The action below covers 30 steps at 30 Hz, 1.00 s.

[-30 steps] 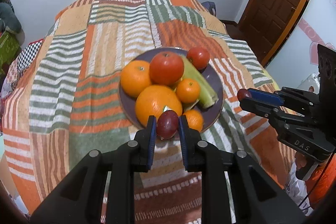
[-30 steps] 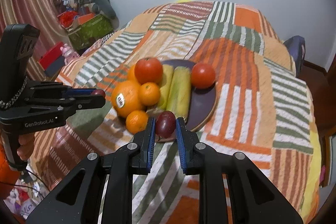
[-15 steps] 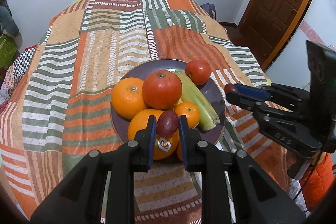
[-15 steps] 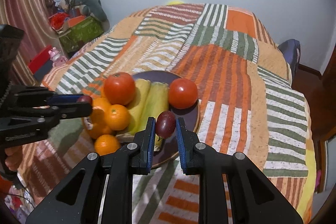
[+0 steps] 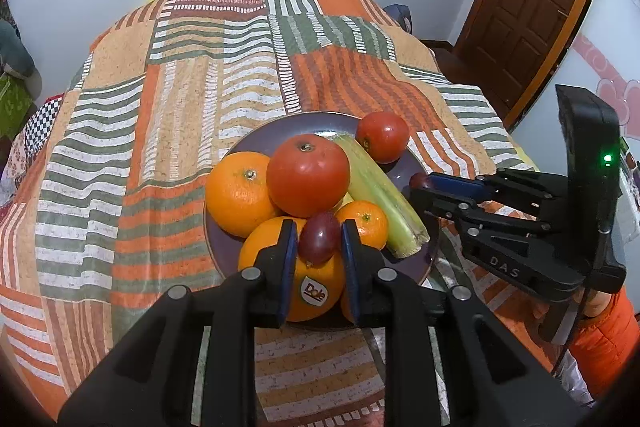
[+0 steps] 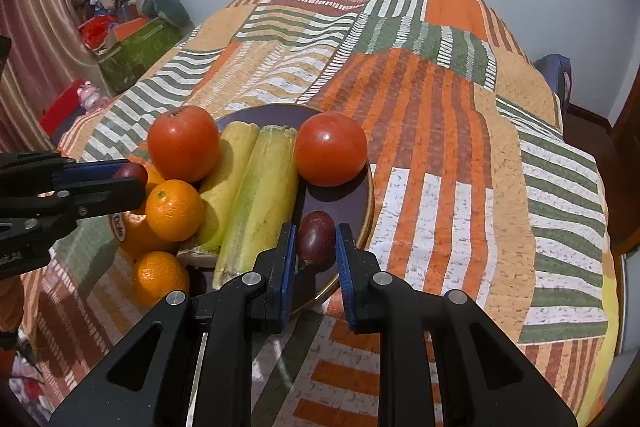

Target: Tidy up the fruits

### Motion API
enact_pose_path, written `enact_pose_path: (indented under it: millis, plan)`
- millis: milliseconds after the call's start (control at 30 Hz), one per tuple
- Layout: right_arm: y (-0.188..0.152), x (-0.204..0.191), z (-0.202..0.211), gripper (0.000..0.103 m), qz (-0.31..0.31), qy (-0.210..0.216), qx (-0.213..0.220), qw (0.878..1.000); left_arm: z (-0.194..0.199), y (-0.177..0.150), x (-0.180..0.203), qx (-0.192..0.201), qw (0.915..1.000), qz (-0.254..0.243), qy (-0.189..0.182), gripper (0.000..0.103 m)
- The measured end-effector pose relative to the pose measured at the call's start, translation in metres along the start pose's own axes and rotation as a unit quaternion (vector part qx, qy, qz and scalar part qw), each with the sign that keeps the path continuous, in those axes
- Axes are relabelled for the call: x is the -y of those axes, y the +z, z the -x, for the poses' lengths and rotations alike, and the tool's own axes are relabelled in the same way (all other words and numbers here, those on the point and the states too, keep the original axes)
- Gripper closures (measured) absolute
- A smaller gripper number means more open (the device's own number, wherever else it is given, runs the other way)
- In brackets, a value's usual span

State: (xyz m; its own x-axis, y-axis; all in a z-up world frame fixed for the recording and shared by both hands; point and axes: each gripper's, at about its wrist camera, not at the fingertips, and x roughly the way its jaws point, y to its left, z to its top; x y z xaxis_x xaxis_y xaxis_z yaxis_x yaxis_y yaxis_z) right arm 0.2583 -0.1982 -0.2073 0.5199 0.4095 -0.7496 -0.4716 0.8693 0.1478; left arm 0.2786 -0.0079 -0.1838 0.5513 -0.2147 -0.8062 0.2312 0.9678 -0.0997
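Note:
A dark purple plate [image 5: 256, 143] on the patchwork bedspread holds two tomatoes, oranges [image 5: 238, 193], small mandarins and two pale green corn cobs [image 6: 262, 187]. My left gripper [image 5: 319, 239] is shut on a dark red grape [image 5: 319, 237], held over the Dole-stickered orange [image 5: 312, 287] at the plate's near side. My right gripper [image 6: 316, 237] is shut on another dark red grape [image 6: 316, 235], held low over the plate's bare right part [image 6: 336, 195], beside the corn. Each gripper also shows in the other's view, the right [image 5: 418, 183] and the left [image 6: 130, 173].
The striped bedspread [image 5: 180, 99] covers the whole bed around the plate. A brown door [image 5: 532, 3] stands at the far right. A green box and clutter [image 6: 136, 43] lie on the floor left of the bed. A person's orange sleeve [image 5: 600, 339] shows at the right.
Both grippers have moved forward over the plate, each still holding its grape. The right one has come lower over the plate's bare part beside the corn.

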Motion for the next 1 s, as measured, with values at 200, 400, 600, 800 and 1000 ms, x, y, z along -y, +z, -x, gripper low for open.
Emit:
enact_pose_path:
  millis: [200, 400, 600, 800, 1000]
  plan:
    - [0.001, 0.001, -0.001, 0.081, -0.005, 0.008, -0.007, 1.000, 0.002, -0.001, 0.004, 0.002, 0.9999, -0.010, 0.009, 0.054]
    - [0.006, 0.003, 0.013, 0.076, -0.010, 0.008, 0.008, 1.000, 0.013, -0.002, 0.000, 0.013, 0.9997, -0.003, 0.021, 0.053]
    - [0.015, -0.001, 0.051, 0.076, -0.011, 0.005, 0.049, 0.999, 0.053, 0.004, -0.004, 0.056, 0.9979, 0.017, 0.025, 0.053]
    - [0.023, -0.018, 0.112, 0.076, 0.002, 0.002, 0.117, 0.993, 0.117, 0.005, 0.009, 0.130, 0.9908, 0.017, 0.032, 0.053]
    - [0.021, -0.044, 0.177, 0.076, 0.016, 0.007, 0.188, 0.982, 0.186, -0.007, 0.028, 0.208, 0.9774, 0.021, 0.033, 0.053]
